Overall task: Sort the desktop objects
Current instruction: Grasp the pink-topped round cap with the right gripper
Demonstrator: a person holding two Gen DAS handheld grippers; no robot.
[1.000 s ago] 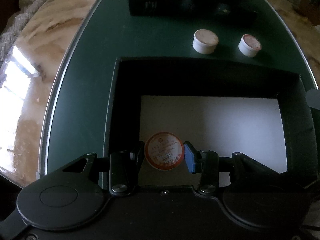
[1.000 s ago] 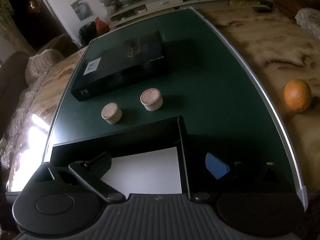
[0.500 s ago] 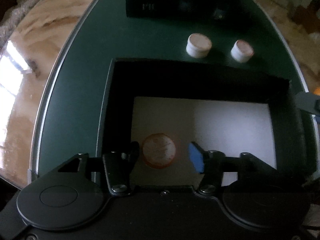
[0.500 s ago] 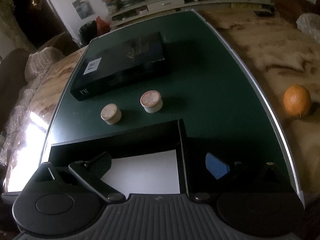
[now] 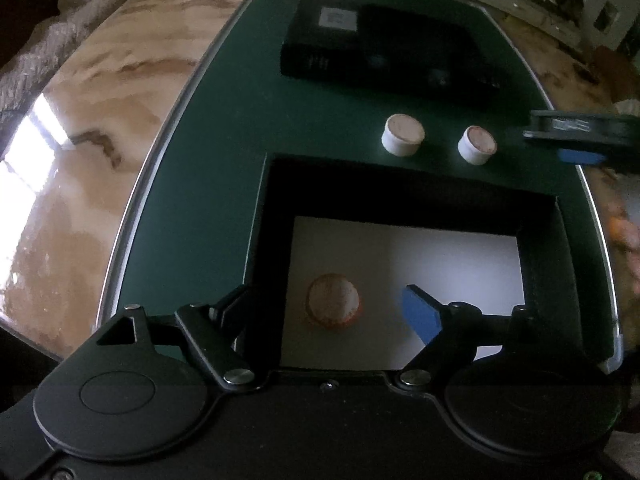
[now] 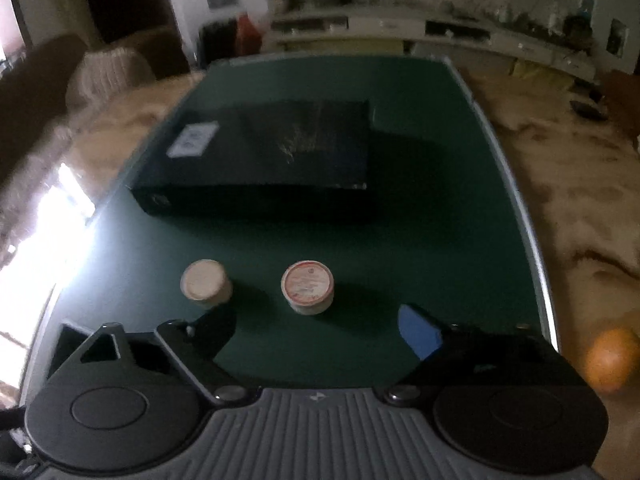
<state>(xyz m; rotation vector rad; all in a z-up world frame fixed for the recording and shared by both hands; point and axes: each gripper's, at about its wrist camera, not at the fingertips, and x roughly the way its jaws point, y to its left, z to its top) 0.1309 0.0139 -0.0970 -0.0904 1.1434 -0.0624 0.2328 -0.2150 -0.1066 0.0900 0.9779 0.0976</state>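
Left gripper [image 5: 328,306]: we see its jaws spread wide above the open black box [image 5: 264,240], holding nothing.
Boxed jar [image 5: 333,306]: it lies on the white floor of the box, between our left jaws but touching neither.
Plain-lid jar [image 6: 206,283]: upright on the green table [image 6: 440,220], just beyond the box.
Red-label jar [image 6: 307,287]: upright beside the plain-lid jar, apart from it.
Closed dark case [image 6: 272,156]: flat on the table behind both jars.
Right gripper [image 6: 318,328]: we find its jaws wide, empty, just short of the red-label jar.
Orange [image 6: 610,359]: off the green mat, far right.
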